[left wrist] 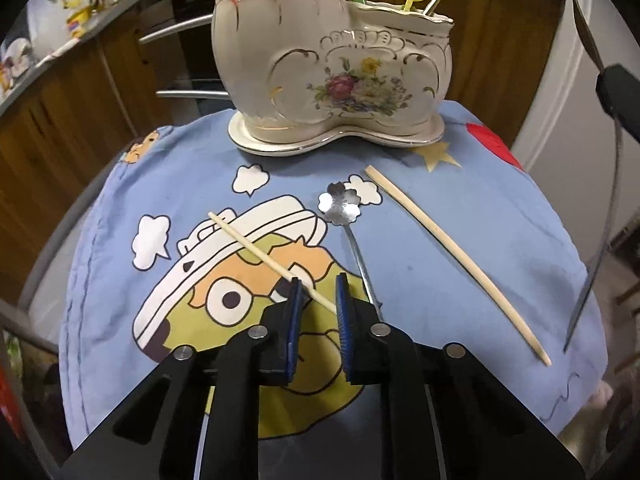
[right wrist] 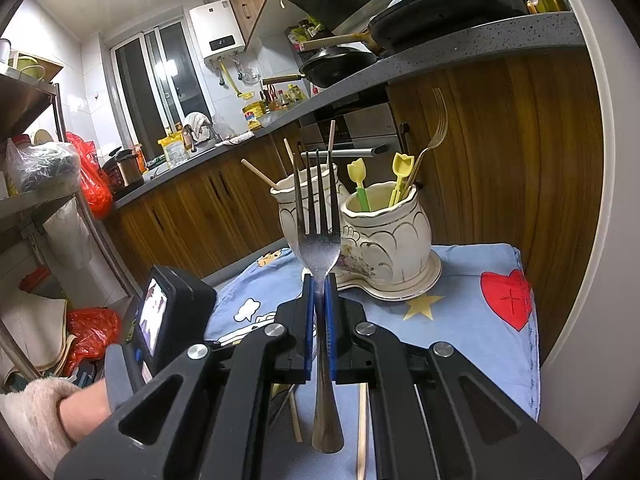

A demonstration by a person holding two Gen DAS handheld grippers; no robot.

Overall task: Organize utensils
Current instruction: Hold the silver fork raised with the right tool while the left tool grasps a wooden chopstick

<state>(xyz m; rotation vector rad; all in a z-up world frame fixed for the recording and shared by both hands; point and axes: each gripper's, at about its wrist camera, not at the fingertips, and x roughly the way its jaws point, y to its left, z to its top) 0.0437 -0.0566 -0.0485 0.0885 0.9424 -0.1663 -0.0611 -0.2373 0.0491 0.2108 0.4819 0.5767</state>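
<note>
My left gripper (left wrist: 319, 278) points down at the blue cartoon cloth (left wrist: 500, 240). Its blue pads stand a narrow gap apart, and a pale chopstick (left wrist: 252, 246) crosses diagonally between them without being visibly pinched. A flower-bowled silver spoon (left wrist: 343, 202) lies just right of it, its handle running under the right finger. A second chopstick (left wrist: 456, 260) lies farther right. My right gripper (right wrist: 319, 280) is shut on a silver fork (right wrist: 318, 220), held upright with tines up in front of the white floral ceramic holder (right wrist: 384, 240) (left wrist: 332, 68).
The holder's low compartment has yellow tulip-topped picks (right wrist: 402, 166) and a gold fork (right wrist: 438, 124); chopsticks (right wrist: 258, 174) stick out of the tall one. A hand (right wrist: 80, 404) holds the left tool. Wooden cabinets (right wrist: 500, 160) stand behind the table, a metal shelf (right wrist: 36, 196) at left.
</note>
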